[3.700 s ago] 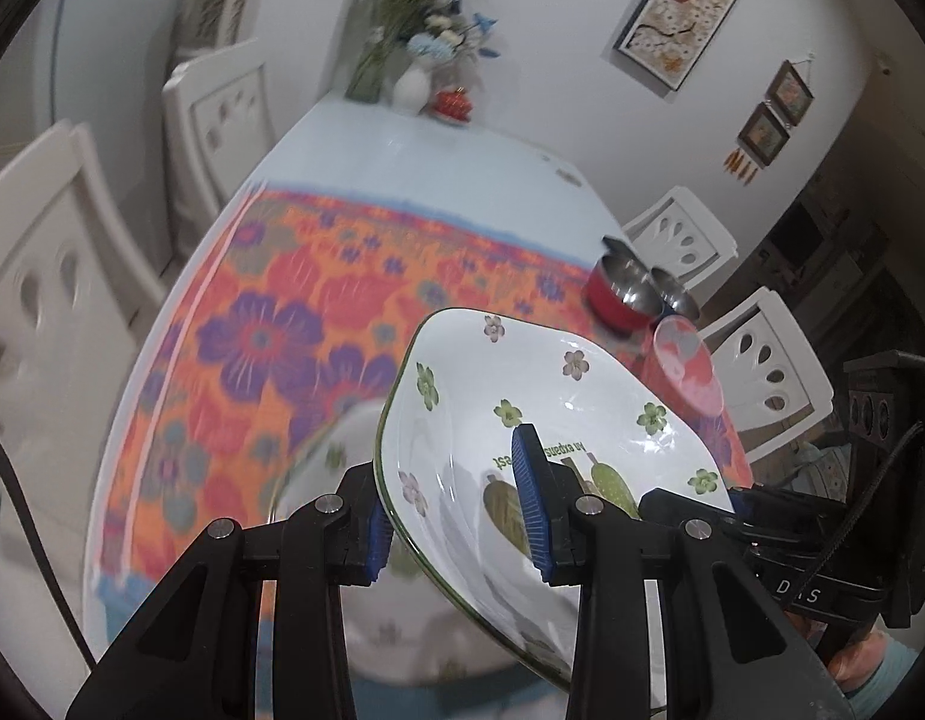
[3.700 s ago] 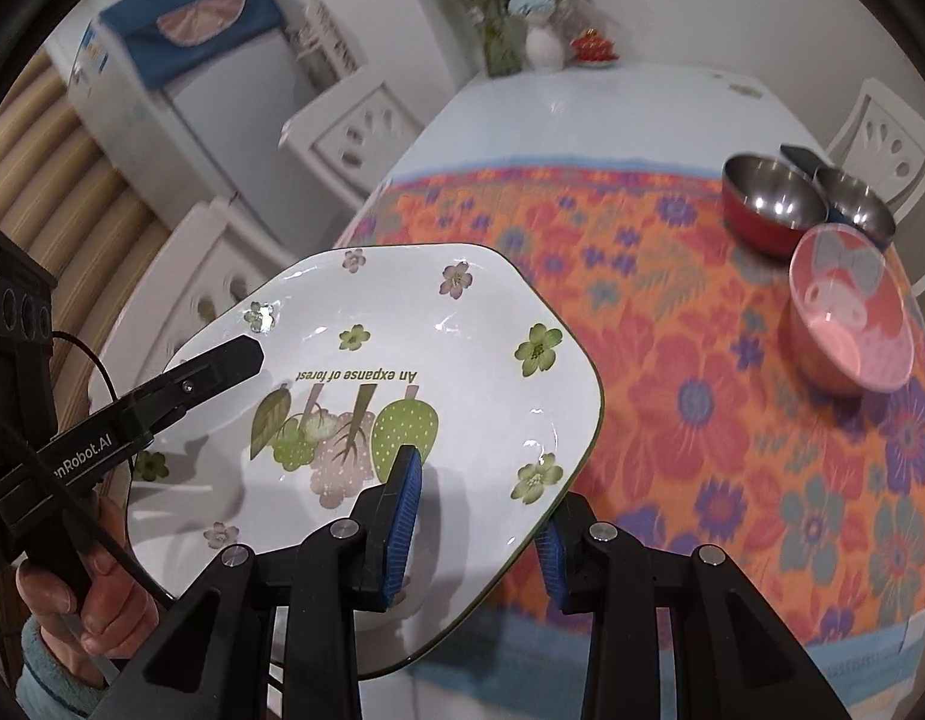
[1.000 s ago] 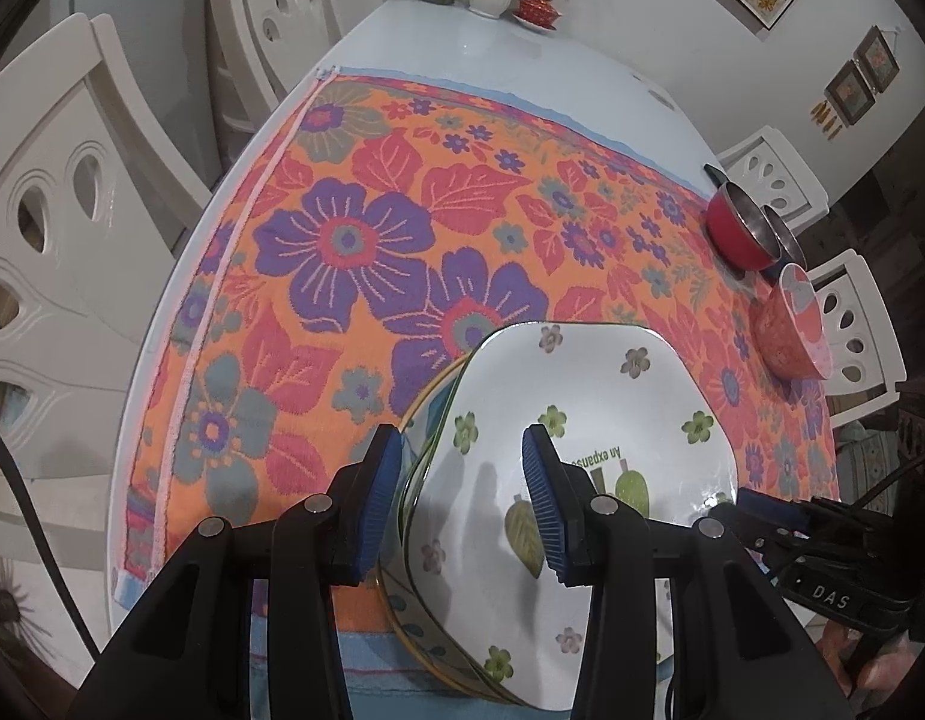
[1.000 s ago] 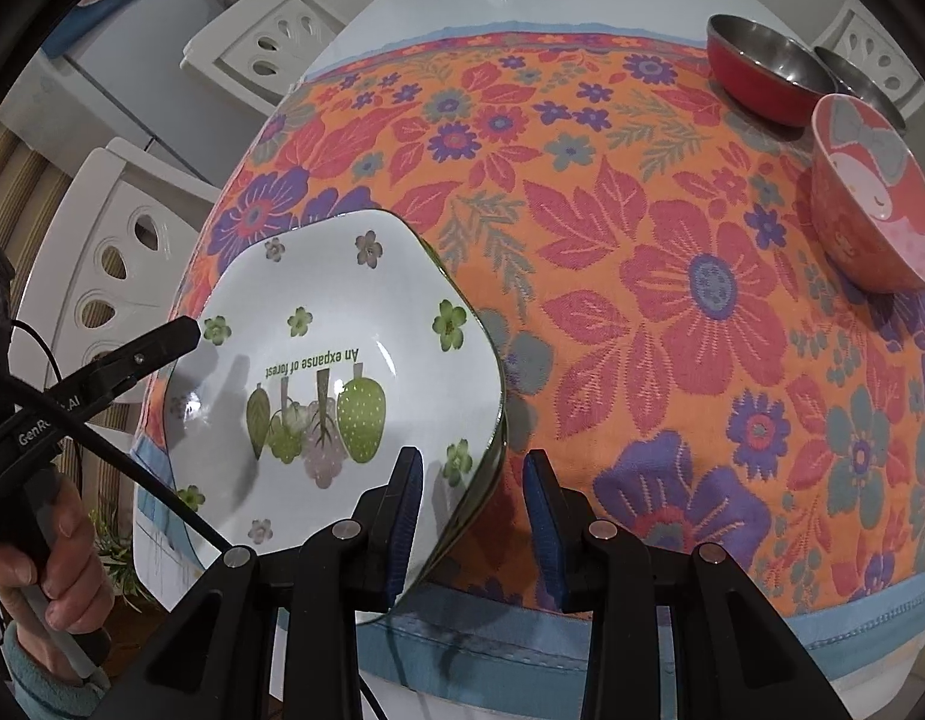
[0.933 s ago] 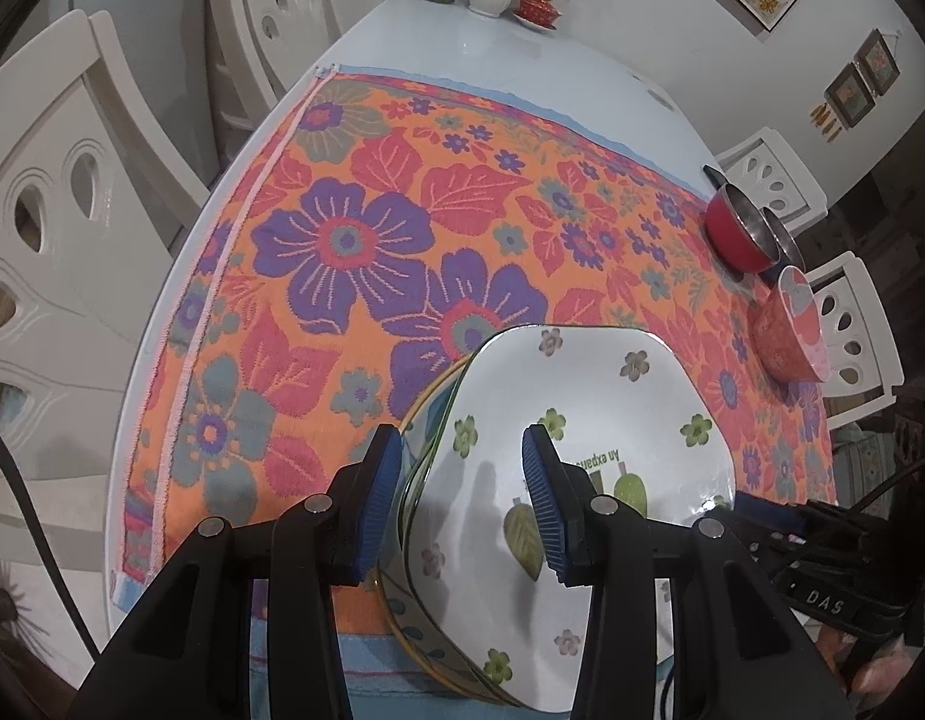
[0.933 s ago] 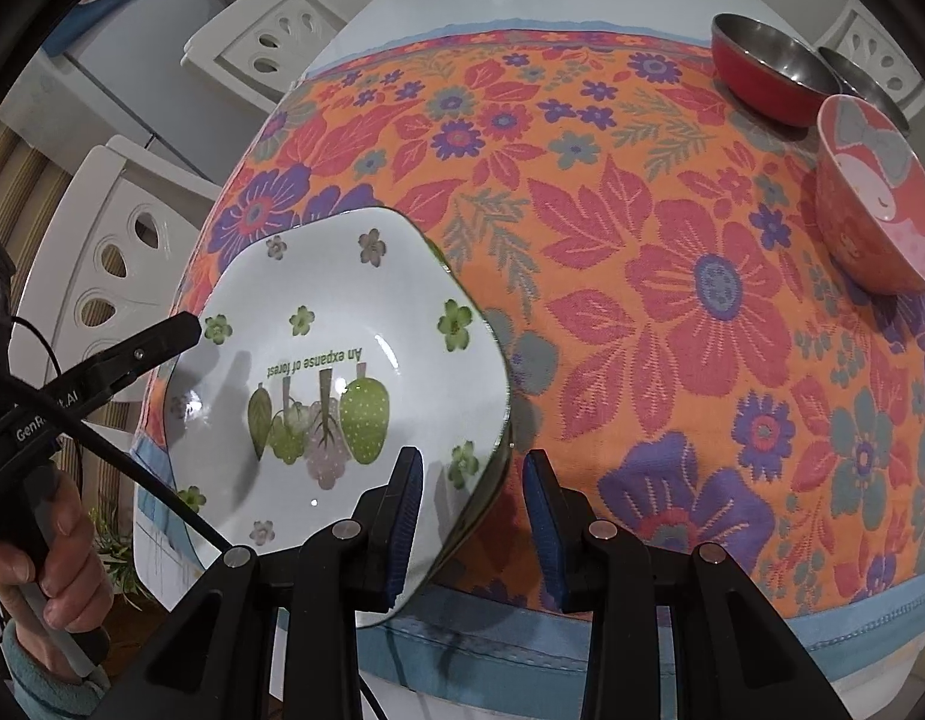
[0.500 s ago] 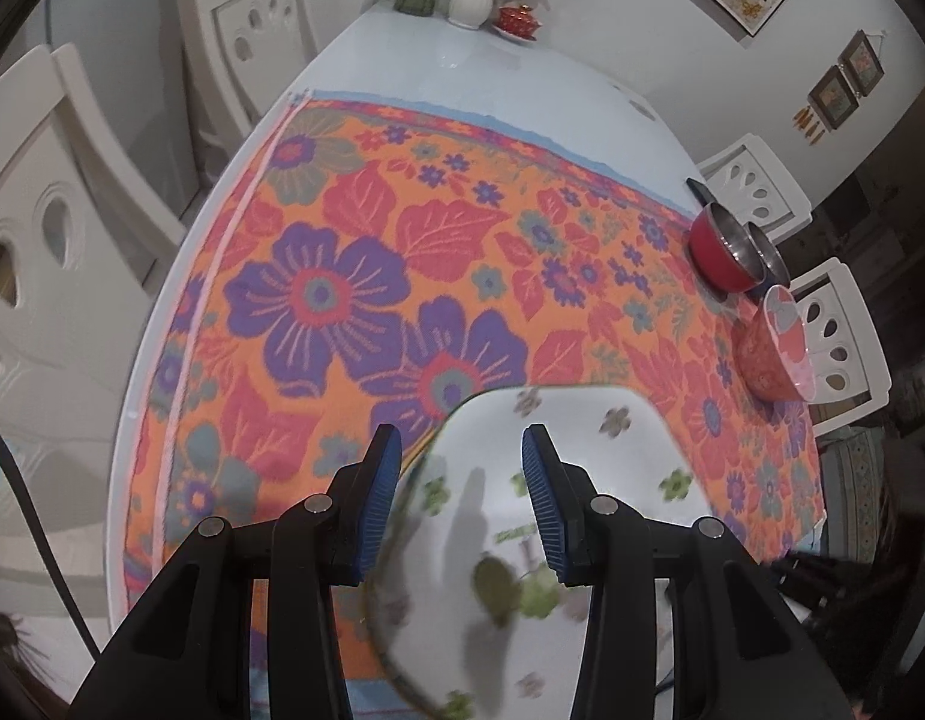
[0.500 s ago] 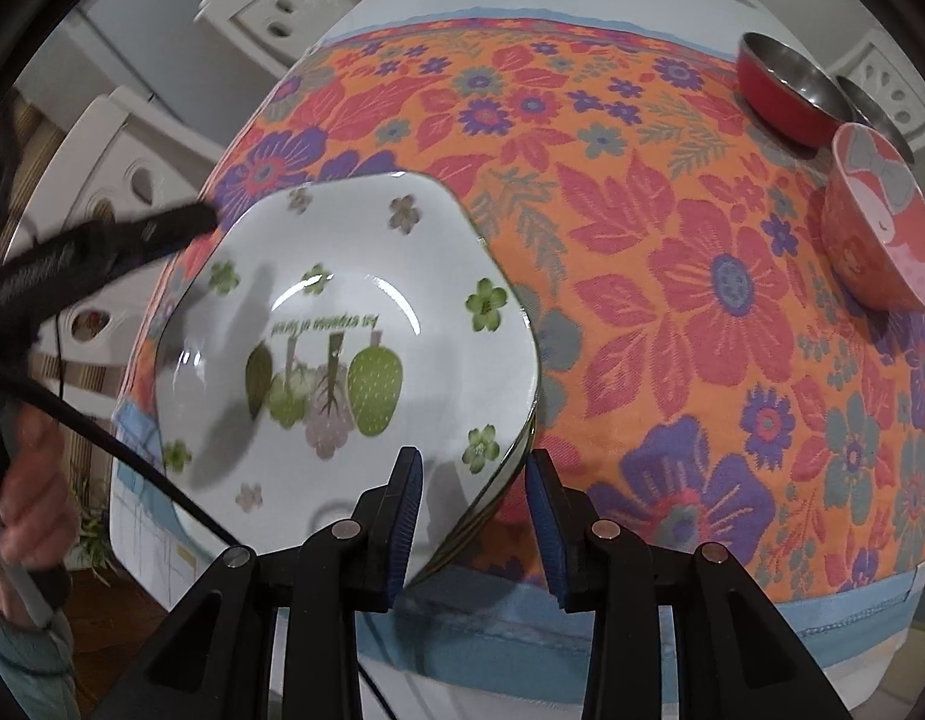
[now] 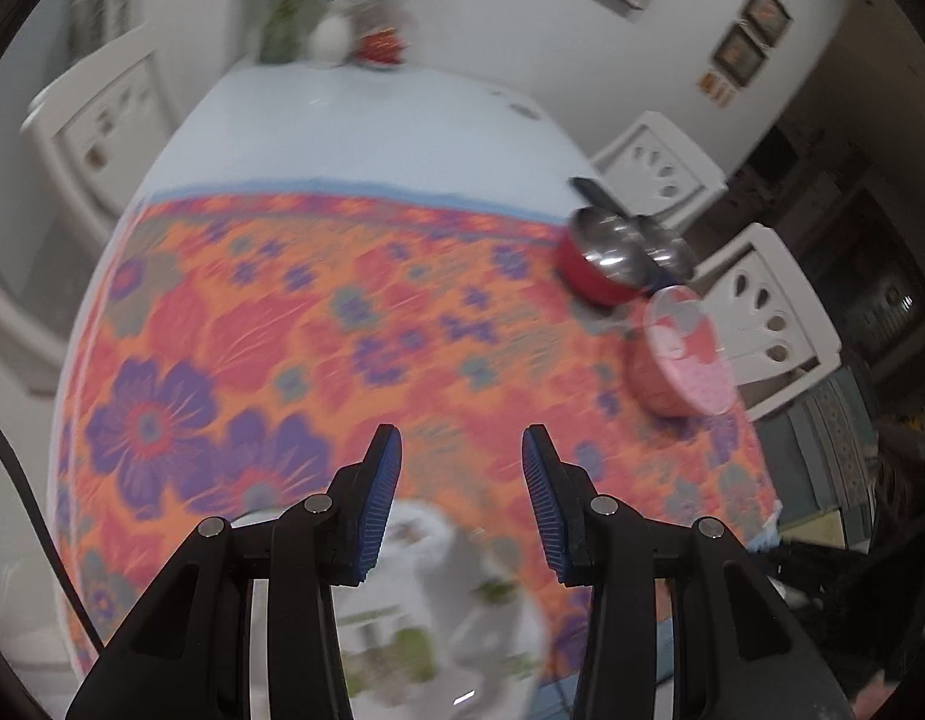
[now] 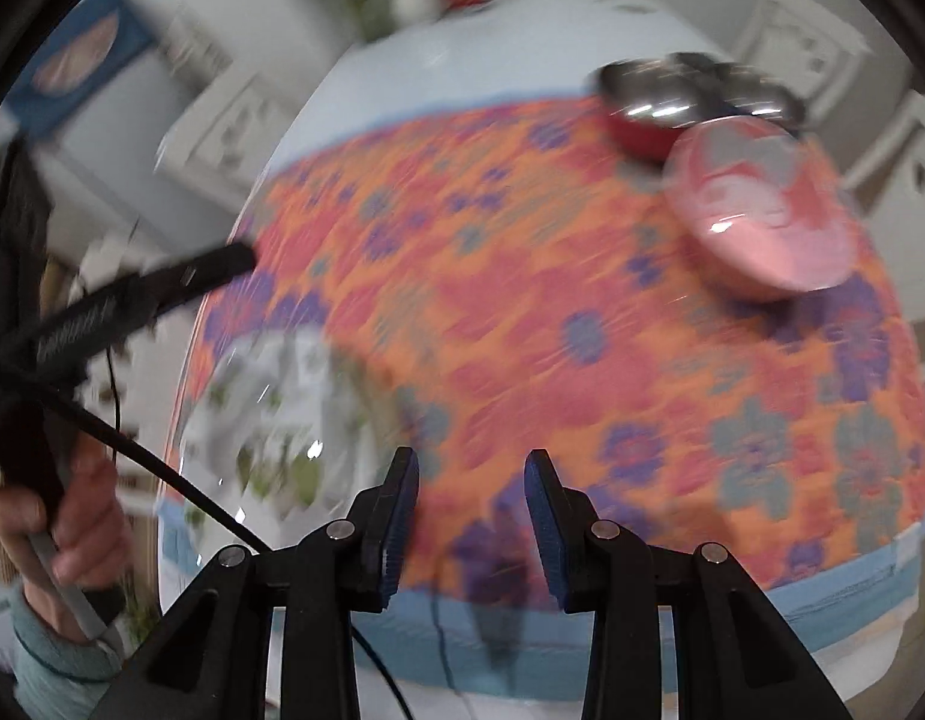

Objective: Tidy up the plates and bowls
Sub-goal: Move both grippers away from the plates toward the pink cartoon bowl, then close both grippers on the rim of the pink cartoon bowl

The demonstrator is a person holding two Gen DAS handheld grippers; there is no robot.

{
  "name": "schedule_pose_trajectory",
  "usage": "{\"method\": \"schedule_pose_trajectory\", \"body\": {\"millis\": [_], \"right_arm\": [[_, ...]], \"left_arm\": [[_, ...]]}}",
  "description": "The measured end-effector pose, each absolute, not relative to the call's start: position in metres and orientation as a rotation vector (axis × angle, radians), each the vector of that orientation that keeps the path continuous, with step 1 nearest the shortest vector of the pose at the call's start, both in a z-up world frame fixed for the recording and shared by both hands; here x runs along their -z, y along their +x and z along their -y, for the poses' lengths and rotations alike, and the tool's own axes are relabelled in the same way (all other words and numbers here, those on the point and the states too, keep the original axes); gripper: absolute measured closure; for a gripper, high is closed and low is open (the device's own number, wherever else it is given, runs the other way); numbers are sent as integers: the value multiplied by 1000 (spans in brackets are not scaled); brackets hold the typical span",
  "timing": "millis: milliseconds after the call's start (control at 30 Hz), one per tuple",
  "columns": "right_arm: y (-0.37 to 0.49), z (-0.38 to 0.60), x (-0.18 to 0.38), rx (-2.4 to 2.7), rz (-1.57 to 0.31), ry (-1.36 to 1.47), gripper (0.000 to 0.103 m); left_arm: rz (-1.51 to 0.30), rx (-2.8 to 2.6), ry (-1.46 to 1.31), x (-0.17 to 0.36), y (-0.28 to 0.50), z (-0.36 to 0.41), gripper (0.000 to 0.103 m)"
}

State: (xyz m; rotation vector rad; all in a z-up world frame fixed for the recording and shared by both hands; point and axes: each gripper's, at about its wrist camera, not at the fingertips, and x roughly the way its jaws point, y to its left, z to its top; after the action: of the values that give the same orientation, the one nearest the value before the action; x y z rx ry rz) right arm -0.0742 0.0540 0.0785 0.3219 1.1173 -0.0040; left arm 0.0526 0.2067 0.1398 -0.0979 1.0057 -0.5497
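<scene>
The white plate with green flowers (image 9: 438,618) lies on the plate stack at the near edge of the table; it also shows blurred in the right wrist view (image 10: 270,420). My left gripper (image 9: 461,495) is open and empty, lifted above the plate. My right gripper (image 10: 471,510) is open and empty, to the right of the plate. A pink bowl (image 9: 684,354) (image 10: 762,210) and a red bowl with steel inside (image 9: 606,267) (image 10: 660,102) stand at the far right. The left gripper's body (image 10: 138,294) shows in the right wrist view.
An orange flowered tablecloth (image 9: 354,330) covers the near part of the table (image 9: 372,126). A vase with flowers (image 9: 330,30) stands at the far end. White chairs (image 9: 756,312) stand around the table. Both views are motion-blurred.
Both grippers let go of the plate, which now rests on the stack. Both have lifted and swung up and to the right, toward the bowls.
</scene>
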Motion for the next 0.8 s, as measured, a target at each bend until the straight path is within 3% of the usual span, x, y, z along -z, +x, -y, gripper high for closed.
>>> {"method": "schedule_pose_trajectory", "body": {"millis": [133,200,233,267,333,533,733,800], "right_arm": [[-75,12,-96,81,-1060,380,68],[-73,45,-102,107,-1051,405,68],[-71,64,-105,118,-1046,419,64],[-68,80,-108,129,-1043,431,51],[-62,112,-114,147,-1023,463,44],[-30,180,-121,194,-990,399,44],[15,210,-87,154,-1058,301,48],[30,211,-71,117,-1090,275,50]], "left_arm": [[-980,582,-96,-158,51,-159,56],[-980,591,-114,-162,50,-141,42],[-980,594,-128,-164,50,-127,37],[-981,597,-137,-164,49,-119,34],[-987,613,-146,-163,49,-98,34],[-1058,600,-201,-136,58,-40,34],[-1136,540,-233,-90,62,1,40],[-1163,515,-239,-74,65,10,48]]}}
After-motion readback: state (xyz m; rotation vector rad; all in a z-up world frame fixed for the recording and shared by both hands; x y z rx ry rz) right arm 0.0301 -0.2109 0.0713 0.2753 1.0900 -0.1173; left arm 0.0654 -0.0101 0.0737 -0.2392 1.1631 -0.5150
